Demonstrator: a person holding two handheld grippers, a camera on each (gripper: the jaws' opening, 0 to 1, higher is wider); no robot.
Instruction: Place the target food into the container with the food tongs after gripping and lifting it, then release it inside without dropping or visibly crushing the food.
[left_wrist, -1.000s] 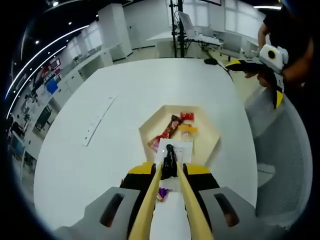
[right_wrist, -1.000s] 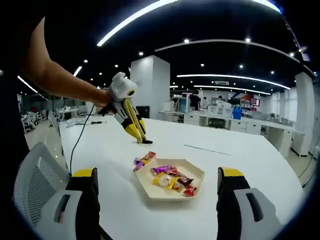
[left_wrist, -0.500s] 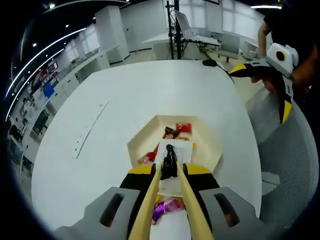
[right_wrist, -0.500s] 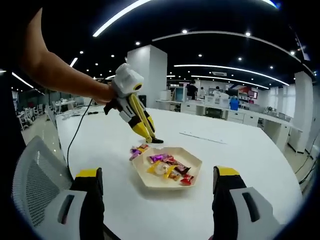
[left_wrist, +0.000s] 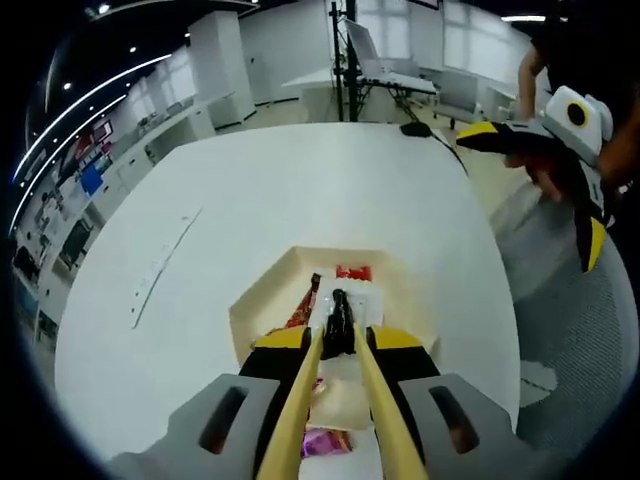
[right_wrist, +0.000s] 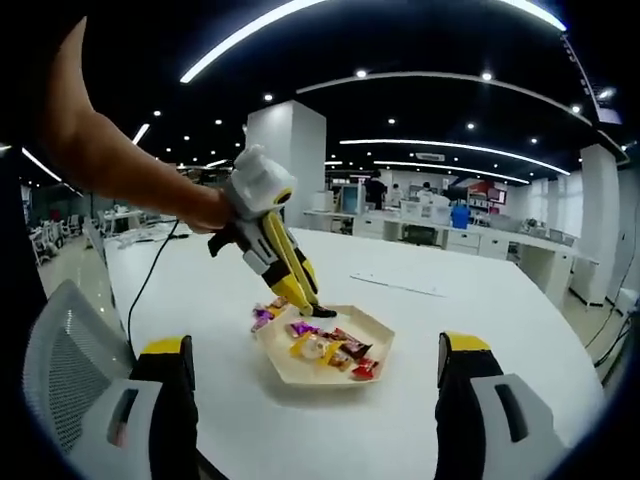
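Observation:
A cream hexagonal tray (left_wrist: 262, 298) (right_wrist: 375, 328) on the white table holds several wrapped candies (right_wrist: 325, 347), among them a red one (left_wrist: 352, 272). Purple-wrapped candies (right_wrist: 264, 315) (left_wrist: 326, 440) lie on the table just outside its rim. My left gripper (left_wrist: 338, 340) (right_wrist: 285, 268) is shut on yellow food tongs (left_wrist: 338, 318), whose black tips are together above the tray's near edge; I see no food between them. My right gripper (right_wrist: 313, 352) (left_wrist: 530, 190) stands open, wide apart, back from the tray.
A grey mesh chair (left_wrist: 565, 330) (right_wrist: 60, 345) stands at the table's edge. A black cable (right_wrist: 150, 275) trails over the table behind the left gripper. A flat white strip (left_wrist: 160, 265) (right_wrist: 395, 285) lies on the tabletop beyond the tray.
The left gripper with the tongs has moved from the table beside the tray to over the tray's edge. The right gripper stays open.

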